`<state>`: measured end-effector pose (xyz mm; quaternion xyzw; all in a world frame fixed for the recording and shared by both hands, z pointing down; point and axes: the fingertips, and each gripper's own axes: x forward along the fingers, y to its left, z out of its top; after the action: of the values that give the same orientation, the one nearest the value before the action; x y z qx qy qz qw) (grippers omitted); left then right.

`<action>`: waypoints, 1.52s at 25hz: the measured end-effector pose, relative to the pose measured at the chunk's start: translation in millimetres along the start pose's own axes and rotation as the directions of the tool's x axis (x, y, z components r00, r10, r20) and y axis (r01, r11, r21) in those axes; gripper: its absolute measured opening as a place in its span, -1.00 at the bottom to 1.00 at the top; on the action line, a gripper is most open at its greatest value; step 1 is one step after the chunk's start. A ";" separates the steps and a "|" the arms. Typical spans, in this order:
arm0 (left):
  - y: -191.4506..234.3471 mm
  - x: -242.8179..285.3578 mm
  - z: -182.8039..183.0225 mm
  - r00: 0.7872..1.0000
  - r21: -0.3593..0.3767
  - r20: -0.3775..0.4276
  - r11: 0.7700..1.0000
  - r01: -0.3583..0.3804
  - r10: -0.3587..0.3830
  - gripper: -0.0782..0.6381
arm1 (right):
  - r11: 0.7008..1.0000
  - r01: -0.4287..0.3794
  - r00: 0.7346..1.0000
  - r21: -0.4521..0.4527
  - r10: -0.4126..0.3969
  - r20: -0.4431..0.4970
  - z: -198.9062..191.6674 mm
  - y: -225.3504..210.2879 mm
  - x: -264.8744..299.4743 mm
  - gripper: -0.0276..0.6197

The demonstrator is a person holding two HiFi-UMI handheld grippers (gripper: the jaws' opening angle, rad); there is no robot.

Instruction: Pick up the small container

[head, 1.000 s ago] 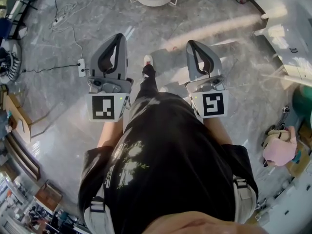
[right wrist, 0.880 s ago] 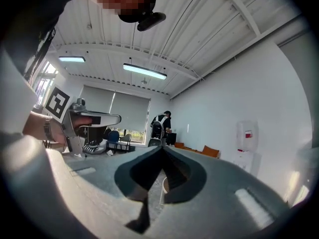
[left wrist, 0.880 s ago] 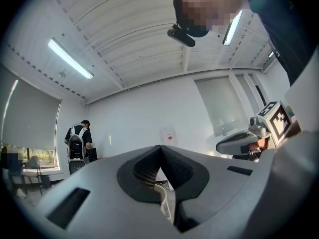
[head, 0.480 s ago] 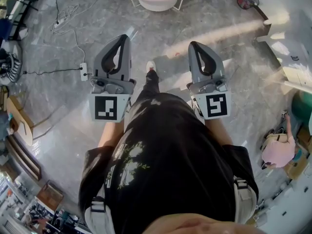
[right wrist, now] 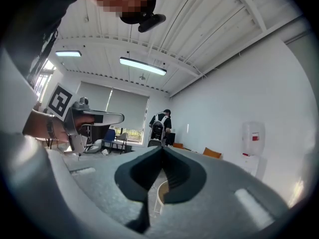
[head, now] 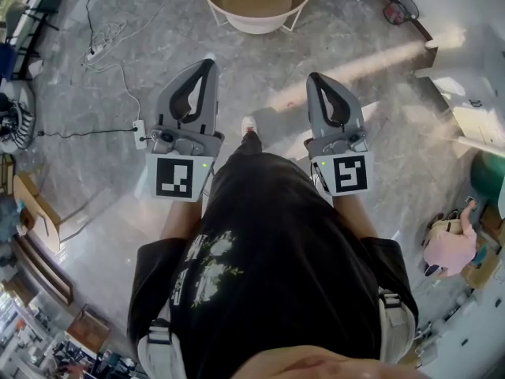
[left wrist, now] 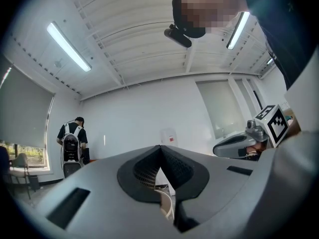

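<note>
Left gripper [head: 207,63] and right gripper [head: 312,79] fingers closed, empty; held level, likely in transit toward round stand [head: 256,25] at 12 o'clock; small container unseen.

Grey marble floor [head: 355,38] carried a white power strip [head: 140,133] with trailing cables [head: 104,35] at left, cardboard pieces [head: 33,204] beyond, and a backpack-wearing person [left wrist: 72,142] stood near the far wall [left wrist: 134,113].

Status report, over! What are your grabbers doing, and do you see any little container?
Left gripper shut, empty. Right gripper shut, empty. Small container not in sight; round white stand ahead on the floor. Power strip off to the left.
</note>
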<state>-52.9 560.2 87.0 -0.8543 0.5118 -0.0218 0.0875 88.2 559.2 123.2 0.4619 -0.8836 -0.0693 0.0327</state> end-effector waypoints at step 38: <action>132.0 132.2 -67.3 0.994 -0.002 -0.006 0.994 0.111 -0.111 -0.78 | 0.997 0.083 0.996 0.004 -0.083 -0.037 -37.1 -43.0 178.4 -0.93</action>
<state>-113.6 374.6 123.6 -0.8816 0.4637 -0.0289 0.0836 25.7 385.1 152.2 0.4995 -0.8631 -0.0599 0.0447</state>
